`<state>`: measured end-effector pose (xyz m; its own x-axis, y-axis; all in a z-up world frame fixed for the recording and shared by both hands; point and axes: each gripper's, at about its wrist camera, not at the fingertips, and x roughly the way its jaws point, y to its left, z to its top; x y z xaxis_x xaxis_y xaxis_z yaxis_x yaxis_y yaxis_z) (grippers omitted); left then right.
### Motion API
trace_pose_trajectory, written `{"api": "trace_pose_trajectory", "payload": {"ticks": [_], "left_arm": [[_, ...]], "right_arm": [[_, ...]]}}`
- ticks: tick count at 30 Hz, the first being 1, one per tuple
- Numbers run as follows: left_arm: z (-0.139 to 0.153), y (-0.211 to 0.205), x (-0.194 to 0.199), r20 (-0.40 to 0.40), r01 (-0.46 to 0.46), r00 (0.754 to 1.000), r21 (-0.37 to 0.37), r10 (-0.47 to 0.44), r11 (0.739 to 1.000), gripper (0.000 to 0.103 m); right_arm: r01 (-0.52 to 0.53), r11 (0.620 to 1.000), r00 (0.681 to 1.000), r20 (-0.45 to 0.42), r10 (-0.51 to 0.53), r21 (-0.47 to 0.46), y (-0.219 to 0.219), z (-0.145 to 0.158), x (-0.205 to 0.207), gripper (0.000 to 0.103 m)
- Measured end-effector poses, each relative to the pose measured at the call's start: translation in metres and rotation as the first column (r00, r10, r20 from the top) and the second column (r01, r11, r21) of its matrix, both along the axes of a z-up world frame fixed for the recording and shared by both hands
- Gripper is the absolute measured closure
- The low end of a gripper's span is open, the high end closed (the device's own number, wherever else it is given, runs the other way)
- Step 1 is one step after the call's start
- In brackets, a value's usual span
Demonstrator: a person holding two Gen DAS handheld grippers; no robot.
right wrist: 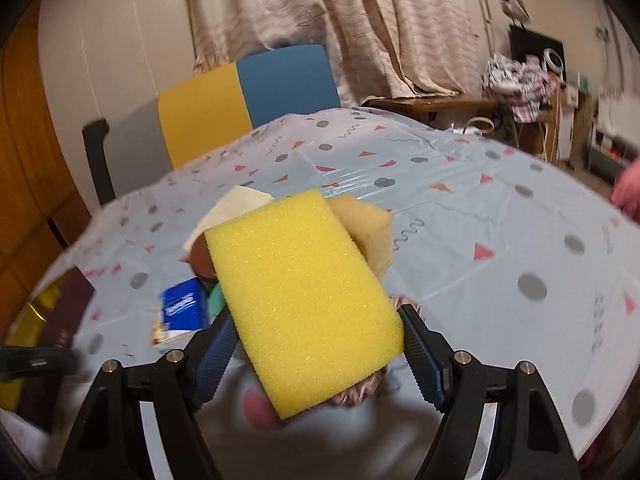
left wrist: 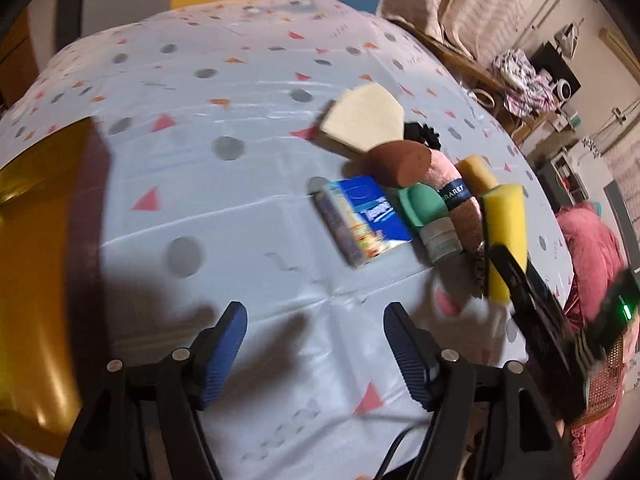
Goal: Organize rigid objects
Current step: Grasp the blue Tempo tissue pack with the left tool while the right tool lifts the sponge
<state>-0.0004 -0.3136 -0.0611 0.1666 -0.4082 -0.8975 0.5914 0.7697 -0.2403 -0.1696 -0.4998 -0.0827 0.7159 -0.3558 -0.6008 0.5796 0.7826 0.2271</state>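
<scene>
right tongs (right wrist: pixel 316 344) closed around bright yellow rectangular foam sponge (right wrist: pixel 304 300), blue pads flush against both long edges, block lifted off the cloth and tilted. left tongs (left wrist: pixel 314 346) spread wide with nothing between the pads, pointing down at bare cloth short of the pile.

still waiting in that pile: blue cardboard tissue box (left wrist: pixel 366 220) lying flat, mint green lidded plastic jar (left wrist: pixel 430 216) on its side just beside it, brown-tipped pink plush roll (left wrist: pixel 432 176) behind, cream foam wedge (left wrist: pixel 366 122) at the far end, duller orange foam block (left wrist: pixel 476 174) near the held sponge. shiny gold box (left wrist: pixel 32 248) sitting at the left edge, probably the destination, though hard to confirm.

likely trouble: soft foam squashing and sliding out of the grip if swung fast, since only the near end sits between the pads. also possible: the hanging far corner clipping the orange block or nudging the jar into a roll. worth noting too that sponge is hardly rigid, so a sorting mistake may be in progress.

glossy pale blue plastic tablecloth (left wrist: pixel 224 208) with grey dots and coral triangles, creased, probably slippery. dim room beyond: yellow and blue chair back (right wrist: pixel 248 92), beige patterned curtains (right wrist: pixel 360 20), cluttered wooden side table (right wrist: pixel 432 102).
</scene>
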Motion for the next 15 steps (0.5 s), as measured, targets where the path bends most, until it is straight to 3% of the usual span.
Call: {"api": "trace_pose_trajectory", "payload": {"ticks": [15], "left_arm": [[-0.034,-0.090,0.022,0.029,-0.015,0.999,0.065,0.013,0.998,0.030]], "right_arm": [[0.034,0.997,0.999,-0.017,-0.033,0.069,0.002,-0.003,-0.025,0.024]]}}
